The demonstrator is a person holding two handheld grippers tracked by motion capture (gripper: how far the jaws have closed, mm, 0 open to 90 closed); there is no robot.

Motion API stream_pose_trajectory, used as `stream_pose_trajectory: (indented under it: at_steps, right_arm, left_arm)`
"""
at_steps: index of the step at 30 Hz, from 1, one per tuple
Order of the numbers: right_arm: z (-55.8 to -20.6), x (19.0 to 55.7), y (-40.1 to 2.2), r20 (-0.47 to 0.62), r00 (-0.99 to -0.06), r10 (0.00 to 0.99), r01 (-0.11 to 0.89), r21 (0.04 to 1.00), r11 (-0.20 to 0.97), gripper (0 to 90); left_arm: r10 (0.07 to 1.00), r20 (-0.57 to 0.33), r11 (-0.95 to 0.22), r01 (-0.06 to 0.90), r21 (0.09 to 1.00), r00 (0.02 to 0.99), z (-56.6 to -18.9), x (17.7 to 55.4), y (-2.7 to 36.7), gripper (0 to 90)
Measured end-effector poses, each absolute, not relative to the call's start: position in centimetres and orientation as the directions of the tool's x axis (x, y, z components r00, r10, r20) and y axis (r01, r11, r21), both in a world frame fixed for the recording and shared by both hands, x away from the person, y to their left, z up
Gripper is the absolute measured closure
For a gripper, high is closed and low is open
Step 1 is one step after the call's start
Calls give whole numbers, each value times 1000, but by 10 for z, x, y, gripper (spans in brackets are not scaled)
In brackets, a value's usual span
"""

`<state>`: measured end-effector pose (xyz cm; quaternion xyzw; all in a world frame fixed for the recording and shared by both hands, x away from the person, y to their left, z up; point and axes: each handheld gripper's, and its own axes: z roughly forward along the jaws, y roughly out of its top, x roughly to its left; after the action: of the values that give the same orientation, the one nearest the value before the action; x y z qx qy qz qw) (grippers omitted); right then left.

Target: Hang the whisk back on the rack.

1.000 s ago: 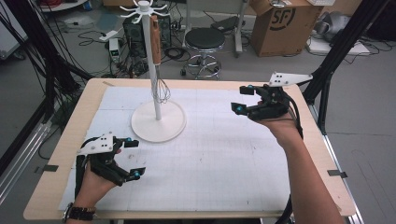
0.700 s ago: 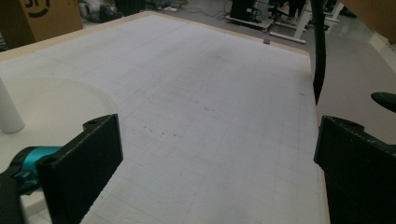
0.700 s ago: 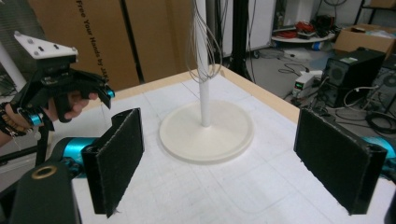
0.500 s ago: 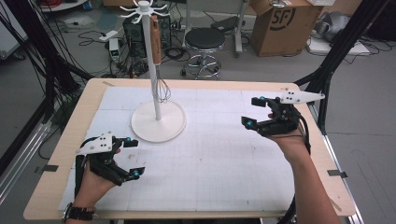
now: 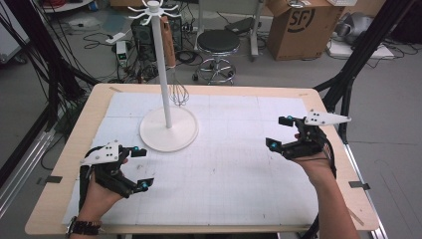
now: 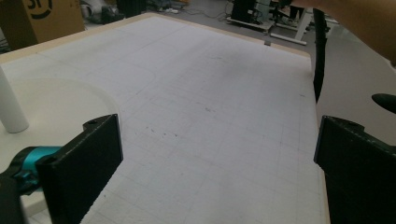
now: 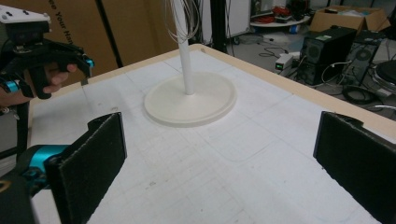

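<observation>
Presently, step in hand: no grasp is made; both tools are held over the table (image 5: 64,174) on either side of the white stand (image 5: 169,133), so the moment is judged to be a pause between grasps or a hold before a reach.
Left gripper (image 5: 142,168): released, jaws spread wide with nothing between them, held low over the near left part of the gridded mat.
Right gripper (image 5: 277,132): likewise released and empty, held above the right side of the mat with its jaws turned towards the stand.
Thing worked on: the whisk (image 5: 179,93) is hung from a hook at the top of the stand, wire head downwards, just behind the pole and clear of the base; it is well apart from both grippers.
Next move, as judged: if the whisk is to be taken down, a reach to the far side of the pole would be called for, with the jaws closed on the brown handle and the whisk lifted clear of its hook; the stand may need steadying by the other tool.
Hidden or cut off: the hook and the handle's loop are too small to be made out; in the right gripper view the whisk wires (image 7: 180,18) are cut by the top edge, and in the left gripper view the stand's pole (image 6: 11,109) is cut off.
</observation>
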<state>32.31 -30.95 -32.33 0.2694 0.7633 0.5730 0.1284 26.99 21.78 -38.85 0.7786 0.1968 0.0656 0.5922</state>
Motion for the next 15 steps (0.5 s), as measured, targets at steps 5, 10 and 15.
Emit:
stream_pose_trajectory:
  at_steps: [5,10,15]
  right_arm:
    - [-336,315,-315,97,-810,579,272,936,223,5]
    - [-350,310,-318,104,-795,598,294,928,229,5]
    - [-357,304,-319,115,-798,592,299,928,222,5]
  left_arm:
    - [389,-134,-214,231,949,912,-388,270,219,17]
    - [387,-132,-219,230,948,913,-388,269,219,17]
    - [390,-131,-220,230,948,912,-389,270,219,17]
